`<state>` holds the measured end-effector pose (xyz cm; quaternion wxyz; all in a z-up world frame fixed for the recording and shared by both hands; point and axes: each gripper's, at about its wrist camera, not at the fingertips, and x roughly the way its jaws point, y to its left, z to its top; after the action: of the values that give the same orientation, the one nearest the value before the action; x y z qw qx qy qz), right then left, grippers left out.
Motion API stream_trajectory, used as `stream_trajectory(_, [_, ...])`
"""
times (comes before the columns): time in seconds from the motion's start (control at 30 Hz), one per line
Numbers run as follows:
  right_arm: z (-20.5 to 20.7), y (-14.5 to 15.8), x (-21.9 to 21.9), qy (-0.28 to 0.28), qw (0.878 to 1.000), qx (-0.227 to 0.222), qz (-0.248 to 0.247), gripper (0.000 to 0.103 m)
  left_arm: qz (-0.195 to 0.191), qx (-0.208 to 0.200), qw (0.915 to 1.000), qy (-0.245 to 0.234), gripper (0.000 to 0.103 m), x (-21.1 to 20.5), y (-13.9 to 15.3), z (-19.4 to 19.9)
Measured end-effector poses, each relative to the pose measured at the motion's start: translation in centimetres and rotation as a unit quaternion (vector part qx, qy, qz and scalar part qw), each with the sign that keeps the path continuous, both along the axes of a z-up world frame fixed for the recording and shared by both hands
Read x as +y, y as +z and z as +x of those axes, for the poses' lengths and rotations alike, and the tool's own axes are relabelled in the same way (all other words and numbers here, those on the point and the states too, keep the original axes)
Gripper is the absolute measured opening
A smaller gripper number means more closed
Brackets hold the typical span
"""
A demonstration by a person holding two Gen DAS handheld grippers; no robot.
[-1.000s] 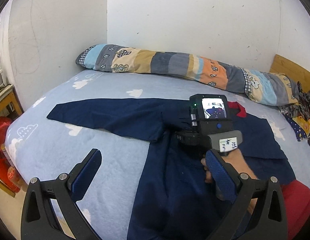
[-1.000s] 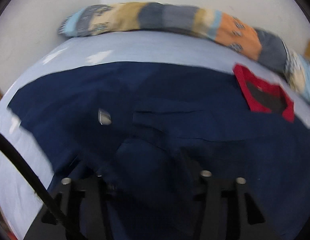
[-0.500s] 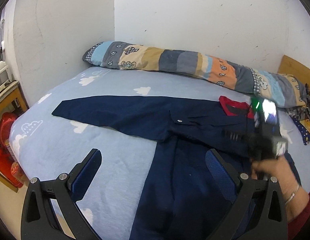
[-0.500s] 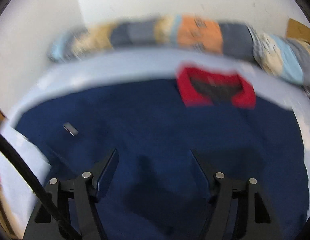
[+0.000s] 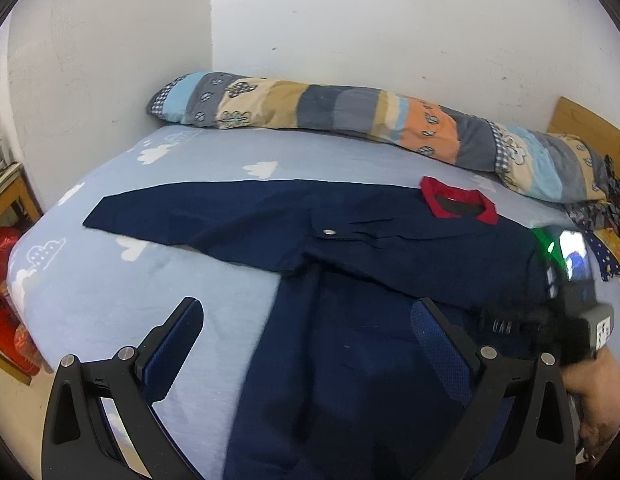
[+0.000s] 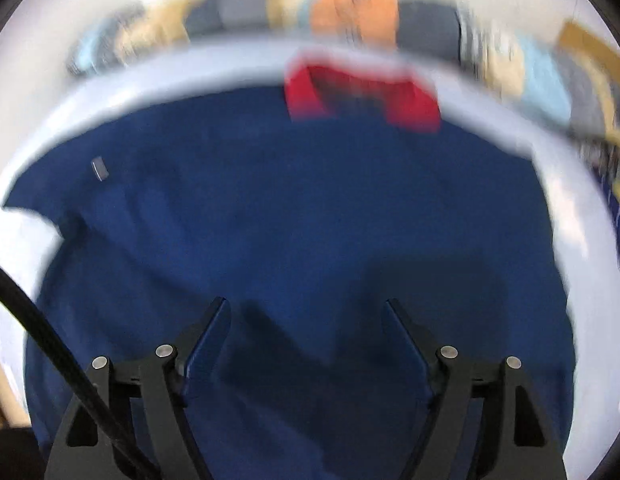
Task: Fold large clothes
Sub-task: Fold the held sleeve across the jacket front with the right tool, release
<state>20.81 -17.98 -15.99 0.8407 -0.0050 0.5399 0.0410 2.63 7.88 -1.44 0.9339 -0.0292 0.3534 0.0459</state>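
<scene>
Left-wrist and right-wrist fisheye views of a bed. A navy jacket [image 5: 349,280] lies flat on the pale blue cloud-print sheet [image 5: 122,300], its red collar [image 5: 457,205] toward the wall and one sleeve [image 5: 190,216] stretched straight out to the left. A single metal snap [image 5: 329,232] shows near the shoulder, beside a short crease. The lower body of the garment runs toward the camera and is cut off at the bottom edge. A patchwork bolster [image 5: 349,116] lies along the wall behind the collar.

The left gripper [image 5: 306,344] hangs above the near edge of the cloth with its jaws spread wide and nothing between them; one blue-padded finger is over bare sheet, the other over navy fabric. The right gripper [image 6: 308,344] is likewise spread apart over the jacket body, gripping nothing.

In the left-wrist view the right tool appears at the right margin only as a smeared housing with a lit screen [image 5: 573,256], held by the right hand [image 5: 593,396], which is partly cropped. The right-wrist view is motion-blurred throughout: collar, bolster and snap are streaks, and whether the fingertips touch the cloth cannot be told. A black cable [image 6: 50,340] crosses its lower left corner
</scene>
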Motion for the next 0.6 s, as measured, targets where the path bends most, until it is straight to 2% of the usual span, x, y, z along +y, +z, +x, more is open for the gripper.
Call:
stream_trajectory(0.07, [-1.4,1.4,-1.5,-0.026,0.999,-0.014,0.041,0.069,0.003,0.001,1.0,-0.004,0.103,-0.7,-0.1,0.0])
stream_trajectory(0.13, [-3.0,4.6,-2.6,-0.027,0.994,-0.051,0.092,0.069,0.003,0.002,1.0,-0.001,0.103,-0.9,-0.2,0.0])
stream_trajectory(0.17, [-4.3,7.1,-3.0,-0.02,0.989,-0.086,0.116,0.074,0.0,0.001,1.0,0.002,0.103,-0.9,-0.1,0.0])
stream_trajectory(0.2, [-5.6,8.7,-3.2,-0.018,0.986,-0.119,0.12,0.085,-0.005,-0.001,1.0,0.006,0.103,-0.9,0.0,0.0])
stream_trajectory(0.27, [-8.1,10.9,-3.7,-0.02,0.976,-0.188,0.109,0.091,-0.011,-0.007,0.9997,0.018,0.103,-0.7,0.4,-0.1])
stream_trajectory(0.3, [-9.0,11.1,-3.8,-0.026,0.973,-0.205,0.099,0.092,-0.018,-0.01,0.9996,0.02,0.103,-0.6,0.6,-0.1])
stream_trajectory(0.37, [-9.4,10.9,-4.3,-0.041,0.974,-0.2,0.098,0.091,-0.027,-0.015,0.9991,0.029,0.103,-0.5,1.1,-0.1])
stream_trajectory(0.43, [-9.1,11.2,-4.9,-0.048,0.969,-0.205,0.132,0.091,-0.025,-0.023,0.9988,0.034,0.103,-0.5,1.6,-0.2])
stream_trajectory(0.53, [-8.7,11.7,-4.4,-0.053,0.968,-0.221,0.109,0.091,-0.013,-0.031,0.9981,0.051,0.103,-0.5,2.9,-0.5])
stream_trajectory(0.6, [-9.0,11.6,-3.9,-0.048,0.965,-0.229,0.116,0.091,-0.02,-0.03,0.9974,0.062,0.103,0.1,4.0,-0.8])
